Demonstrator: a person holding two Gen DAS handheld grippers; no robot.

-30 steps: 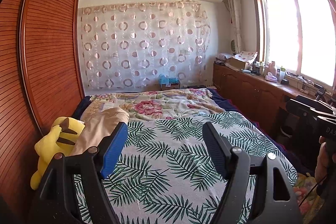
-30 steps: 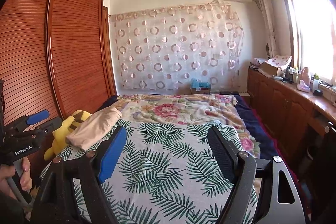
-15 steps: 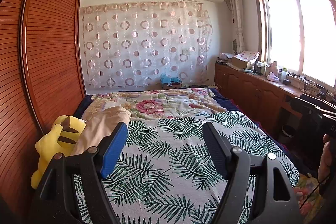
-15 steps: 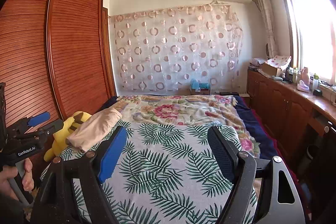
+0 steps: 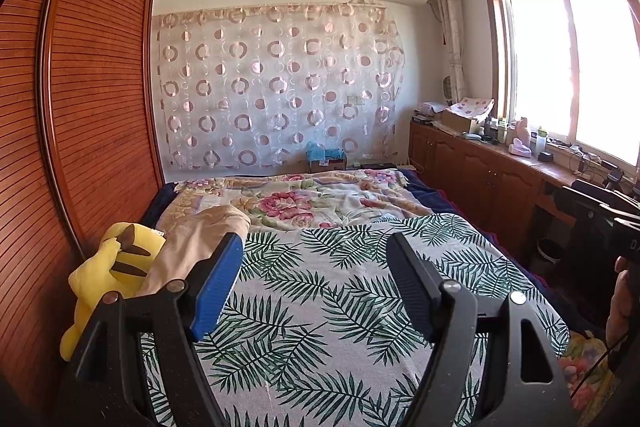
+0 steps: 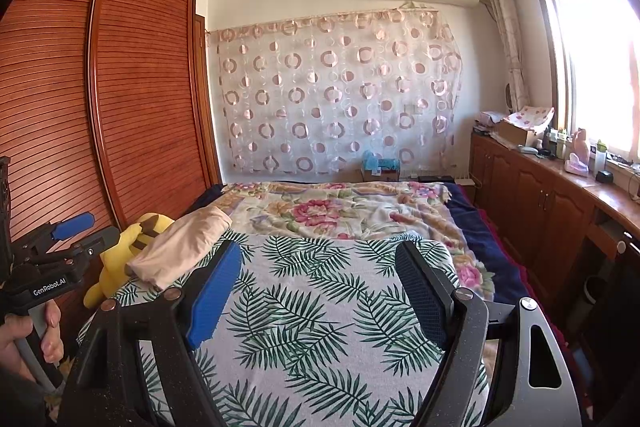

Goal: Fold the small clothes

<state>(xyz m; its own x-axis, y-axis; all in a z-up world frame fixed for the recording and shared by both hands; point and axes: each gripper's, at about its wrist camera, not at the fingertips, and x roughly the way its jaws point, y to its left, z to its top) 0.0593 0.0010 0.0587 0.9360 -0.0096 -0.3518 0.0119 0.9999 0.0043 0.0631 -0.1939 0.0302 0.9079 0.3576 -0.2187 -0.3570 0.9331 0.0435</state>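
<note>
While both tools hang above the near end of the bed, the left gripper (image 5: 316, 287) stands with its jaws wide apart and nothing between them, filling the lower part of its own view, and the right gripper (image 6: 320, 291) stands just as wide and just as empty at the bottom of its view. Under both lies the palm-leaf sheet (image 5: 340, 291), spread flat across the lower middle of each frame. The task's thing, a beige garment (image 6: 180, 247) loosely folded into a long bundle, rests at the left edge of the sheet, left of centre in the frame (in the left wrist view its near end is hidden behind the blue finger pad), touching neither gripper. Just beside it, further left, a yellow plush toy (image 6: 124, 255) leans against the slatted wooden wardrobe (image 6: 132, 107). Beyond the sheet, in the middle of the frame, lies a floral quilt (image 6: 332, 211), and behind it a curtain with circles (image 6: 336, 91) hangs on the far wall. At the lower left of the right wrist view a hand (image 6: 24, 343) grips the other tool's handle.
</note>
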